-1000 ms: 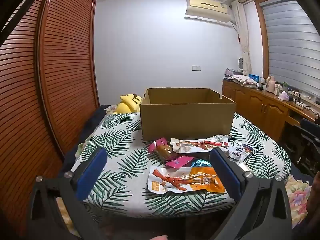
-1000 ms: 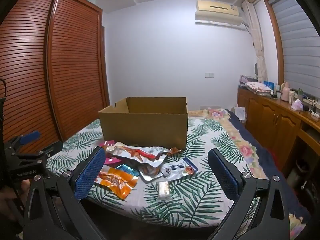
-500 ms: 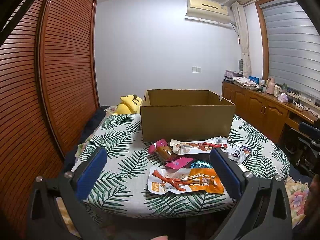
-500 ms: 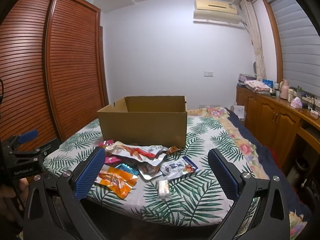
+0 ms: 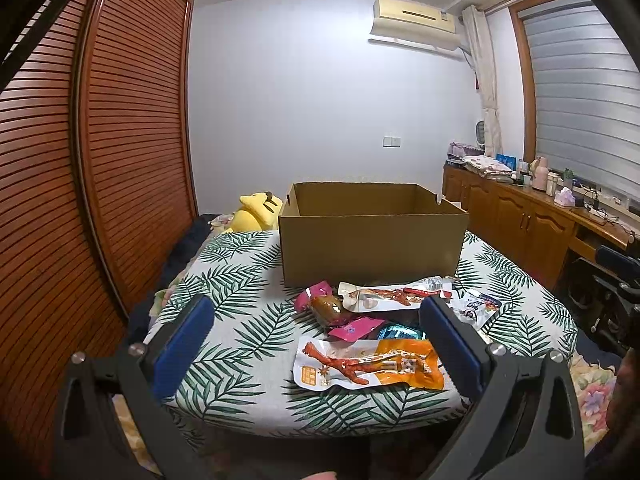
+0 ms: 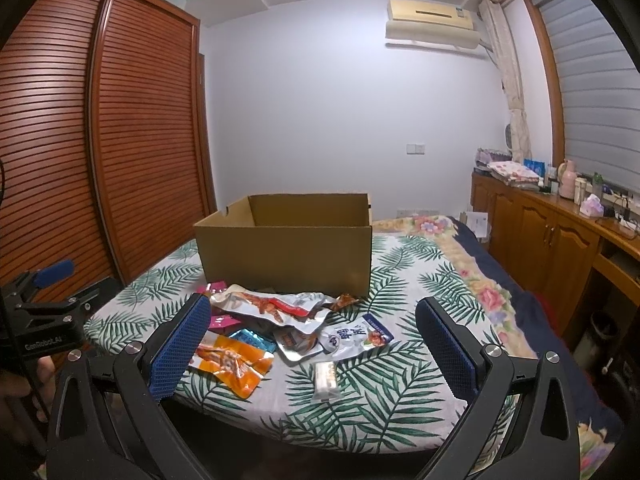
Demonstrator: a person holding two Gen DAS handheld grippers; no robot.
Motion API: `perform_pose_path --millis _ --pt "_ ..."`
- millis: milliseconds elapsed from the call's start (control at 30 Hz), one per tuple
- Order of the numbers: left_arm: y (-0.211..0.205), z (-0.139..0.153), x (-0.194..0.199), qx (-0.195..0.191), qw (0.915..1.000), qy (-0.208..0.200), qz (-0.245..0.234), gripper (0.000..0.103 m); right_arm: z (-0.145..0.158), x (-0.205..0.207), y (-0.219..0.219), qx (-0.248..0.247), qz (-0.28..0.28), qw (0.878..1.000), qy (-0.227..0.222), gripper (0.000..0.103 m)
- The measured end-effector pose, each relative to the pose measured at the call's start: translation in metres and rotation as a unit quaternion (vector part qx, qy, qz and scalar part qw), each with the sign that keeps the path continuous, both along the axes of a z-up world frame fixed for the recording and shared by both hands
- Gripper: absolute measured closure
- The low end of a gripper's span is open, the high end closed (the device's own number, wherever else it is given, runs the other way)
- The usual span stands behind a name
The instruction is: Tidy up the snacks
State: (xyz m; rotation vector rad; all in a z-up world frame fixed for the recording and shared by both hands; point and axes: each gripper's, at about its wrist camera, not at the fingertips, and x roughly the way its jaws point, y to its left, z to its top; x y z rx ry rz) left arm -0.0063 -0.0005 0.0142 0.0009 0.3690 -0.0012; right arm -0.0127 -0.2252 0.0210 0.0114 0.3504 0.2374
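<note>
The left gripper is spread wide, its blue pads far apart, holding and touching nothing; it hangs off the near edge of the bed, which wears a palm-leaf cover. The right gripper is just as wide open and just as empty, also short of the near edge.

Between the left gripper's fingers, nearest of all, lies an orange and white snack packet flat on the cover. Just beyond it sit a pink packet and a teal one, then a brown wrapped snack touching a long silver packet. A white and blue packet lies to the right of the pile, and a small pale bar rests alone near the edge; its label is too small to read.

Behind the pile, touching or nearly touching its far side, stands an open cardboard box; its floor is hidden by the near wall, so its contents cannot be told. A yellow plush toy lies left of the box.
</note>
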Motion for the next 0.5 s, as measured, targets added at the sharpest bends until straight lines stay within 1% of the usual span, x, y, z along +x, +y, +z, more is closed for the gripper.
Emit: perform_pose_path --millis 500 --pt "-0.0019 0.0021 -0.001 -0.001 1.0 -0.002 -0.002 0.0 0.0007 -0.0014 -0.0004 -0.001 0.0 1.0 -0.002 0.0"
